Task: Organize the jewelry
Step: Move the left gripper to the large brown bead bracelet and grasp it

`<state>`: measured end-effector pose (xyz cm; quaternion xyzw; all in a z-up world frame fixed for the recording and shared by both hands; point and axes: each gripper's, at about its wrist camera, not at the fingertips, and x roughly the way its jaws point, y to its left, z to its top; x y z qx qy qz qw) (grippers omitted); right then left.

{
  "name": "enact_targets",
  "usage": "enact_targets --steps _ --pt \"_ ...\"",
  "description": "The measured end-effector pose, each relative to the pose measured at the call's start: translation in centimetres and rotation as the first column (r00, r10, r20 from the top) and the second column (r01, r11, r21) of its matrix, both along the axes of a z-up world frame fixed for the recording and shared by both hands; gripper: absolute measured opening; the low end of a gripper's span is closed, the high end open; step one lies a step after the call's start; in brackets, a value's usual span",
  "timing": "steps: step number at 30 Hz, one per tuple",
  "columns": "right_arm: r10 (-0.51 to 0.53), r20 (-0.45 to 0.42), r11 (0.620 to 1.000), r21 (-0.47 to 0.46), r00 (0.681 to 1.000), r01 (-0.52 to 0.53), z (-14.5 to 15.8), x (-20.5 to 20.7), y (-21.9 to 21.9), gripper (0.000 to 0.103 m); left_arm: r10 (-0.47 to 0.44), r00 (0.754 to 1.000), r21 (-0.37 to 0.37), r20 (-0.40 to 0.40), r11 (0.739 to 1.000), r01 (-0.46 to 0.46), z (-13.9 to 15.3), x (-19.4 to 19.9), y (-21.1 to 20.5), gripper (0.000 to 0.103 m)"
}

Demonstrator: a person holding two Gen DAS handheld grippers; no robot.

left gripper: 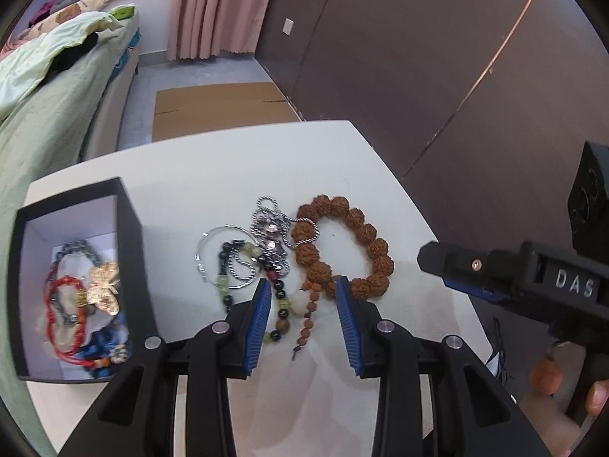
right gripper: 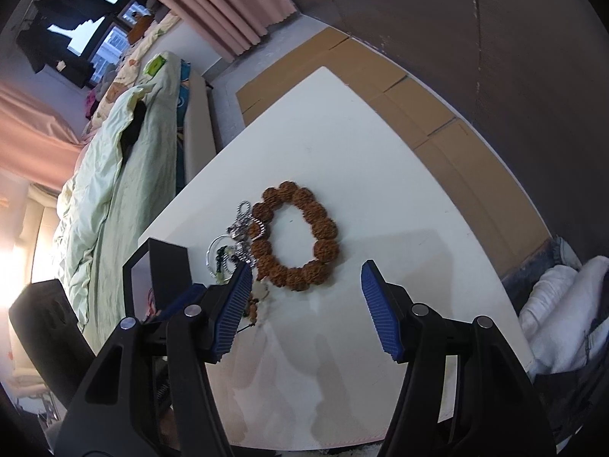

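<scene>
Left wrist: mixed-bead strand [left gripper: 283, 304] lies between the parted left claw [left gripper: 304, 289].

We cannot separate the tangled chains [left gripper: 268, 236] at centre of the left view. In the right view, the left fingers [right gripper: 232, 304] hide the thin bead strand [right gripper: 252, 306], and the black box [right gripper: 167, 266] shows only one corner.
</scene>
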<state>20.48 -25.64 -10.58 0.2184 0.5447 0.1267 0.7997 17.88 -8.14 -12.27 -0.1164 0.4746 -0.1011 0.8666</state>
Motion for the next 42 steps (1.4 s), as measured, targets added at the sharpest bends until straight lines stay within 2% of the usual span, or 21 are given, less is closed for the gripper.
enact_targets --steps 8,12,14,17,21,24,30,35,38,42 --pt "-0.015 -0.032 0.999 0.029 0.999 0.016 -0.7 1.0 -0.4 0.061 -0.044 0.999 0.045 -0.011 0.998 0.045 -1.7 1.2 -2.3 0.028" --pt "-0.012 -0.039 0.999 0.050 0.999 0.014 -0.8 1.1 -0.4 0.061 -0.071 0.997 0.115 -0.004 0.991 0.071 -2.1 1.2 -3.2 0.028" --pt "-0.012 -0.041 0.998 0.055 0.999 0.014 -0.8 1.1 -0.4 0.061 -0.077 0.997 0.125 -0.007 0.989 0.077 -2.2 1.3 -3.3 0.029" --pt "-0.007 -0.044 0.998 0.069 0.999 0.010 -0.7 1.0 -0.3 0.061 -0.074 0.997 0.105 -0.017 0.992 0.075 -2.4 1.6 -3.1 0.032" --pt "-0.003 -0.051 0.995 0.095 0.999 0.008 -0.8 0.8 -0.3 0.061 -0.046 0.999 0.023 -0.028 0.999 0.047 -2.6 2.5 -2.4 0.032" --pt "-0.017 -0.058 0.993 0.114 0.998 0.024 -0.8 0.7 -0.7 0.061 -0.041 0.999 0.024 0.001 0.999 0.041 -2.1 2.9 -2.7 0.032" --pt "-0.069 -0.065 0.987 0.139 0.995 0.077 -0.8 0.7 -2.3 0.061 -0.047 0.999 0.010 0.008 0.999 0.047 -2.1 3.8 -3.0 0.032" --pt "-0.067 -0.076 0.984 0.158 0.995 0.079 -1.0 0.9 -2.7 0.061 -0.022 0.999 0.015 -0.045 1.000 0.023 -2.7 4.5 -2.5 0.032" --pt "-0.062 -0.076 0.983 0.166 0.995 0.074 -0.9 0.9 -2.6 0.061 -0.008 0.998 -0.036 -0.068 0.999 0.005 -3.4 5.0 -1.9 0.032" --pt "-0.053 -0.078 0.982 0.174 0.996 0.066 -0.9 0.9 -2.3 0.061 -0.009 0.999 0.007 -0.044 1.000 0.010 -3.3 5.5 -3.0 0.032"
